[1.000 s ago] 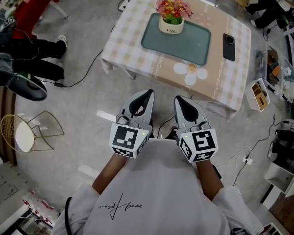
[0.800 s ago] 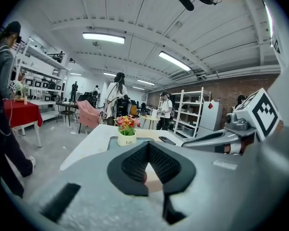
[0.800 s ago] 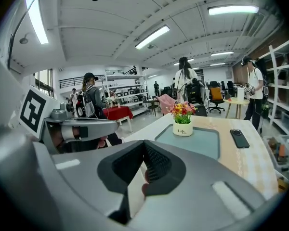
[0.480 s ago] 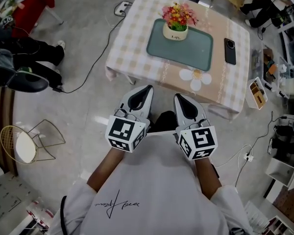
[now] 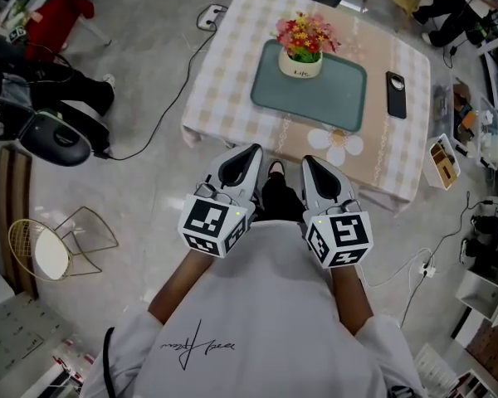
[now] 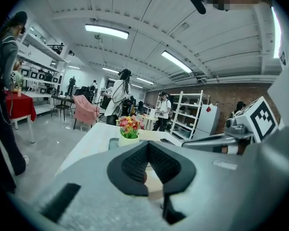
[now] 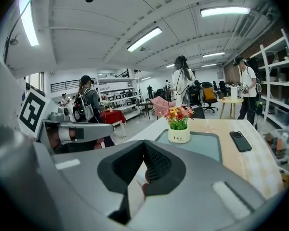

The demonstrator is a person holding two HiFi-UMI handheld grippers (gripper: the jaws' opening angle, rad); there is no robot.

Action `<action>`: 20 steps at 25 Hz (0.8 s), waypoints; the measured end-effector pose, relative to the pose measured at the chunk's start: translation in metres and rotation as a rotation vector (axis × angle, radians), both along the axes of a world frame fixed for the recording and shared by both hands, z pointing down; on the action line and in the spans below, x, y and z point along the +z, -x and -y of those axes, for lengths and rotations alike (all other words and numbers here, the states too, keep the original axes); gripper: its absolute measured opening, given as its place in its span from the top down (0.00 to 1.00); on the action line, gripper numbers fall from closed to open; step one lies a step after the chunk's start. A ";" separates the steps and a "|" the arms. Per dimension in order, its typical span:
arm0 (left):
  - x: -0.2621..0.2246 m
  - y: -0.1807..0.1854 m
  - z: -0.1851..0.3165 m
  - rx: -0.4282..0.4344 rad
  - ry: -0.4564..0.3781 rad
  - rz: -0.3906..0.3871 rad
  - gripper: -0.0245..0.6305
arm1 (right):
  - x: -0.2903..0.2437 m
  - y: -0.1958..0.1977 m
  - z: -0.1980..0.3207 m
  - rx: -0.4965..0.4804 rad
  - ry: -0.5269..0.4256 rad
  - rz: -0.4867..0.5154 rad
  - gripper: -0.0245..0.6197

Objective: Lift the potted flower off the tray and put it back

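The potted flower (image 5: 301, 48), red and yellow blooms in a white pot, stands at the far left of a grey-green tray (image 5: 332, 98) on a checked table (image 5: 224, 73). It shows also in the left gripper view (image 6: 128, 131) and the right gripper view (image 7: 178, 124), a good way ahead of both. My left gripper (image 5: 251, 153) and right gripper (image 5: 310, 163) are held side by side before the table's near edge, both shut with nothing in them. Each sees the other beside it.
A black phone (image 5: 396, 94) lies on the table right of the tray. A wire stool (image 5: 54, 247) and a black chair (image 5: 58, 143) stand at the left. Cables cross the floor. A wooden box (image 5: 441, 161) and shelves sit at the right. People stand beyond the table.
The table with tray and flower has come nearer in the head view, and both grippers have advanced toward its near edge. Their jaws stay shut.
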State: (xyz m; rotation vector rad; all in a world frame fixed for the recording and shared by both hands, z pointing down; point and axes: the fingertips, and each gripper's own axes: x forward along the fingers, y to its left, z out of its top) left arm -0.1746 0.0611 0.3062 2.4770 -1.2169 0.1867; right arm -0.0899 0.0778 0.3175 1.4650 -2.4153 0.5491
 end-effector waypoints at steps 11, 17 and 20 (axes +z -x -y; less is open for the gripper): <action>0.014 -0.027 0.037 0.027 0.031 0.019 0.96 | 0.014 -0.033 0.039 0.034 0.047 0.008 0.95; 0.019 -0.041 0.064 0.032 0.032 0.036 0.96 | 0.019 -0.049 0.064 0.038 0.052 0.022 0.95; 0.023 -0.046 0.076 0.038 0.038 0.042 0.96 | 0.022 -0.053 0.077 0.030 0.055 0.024 0.95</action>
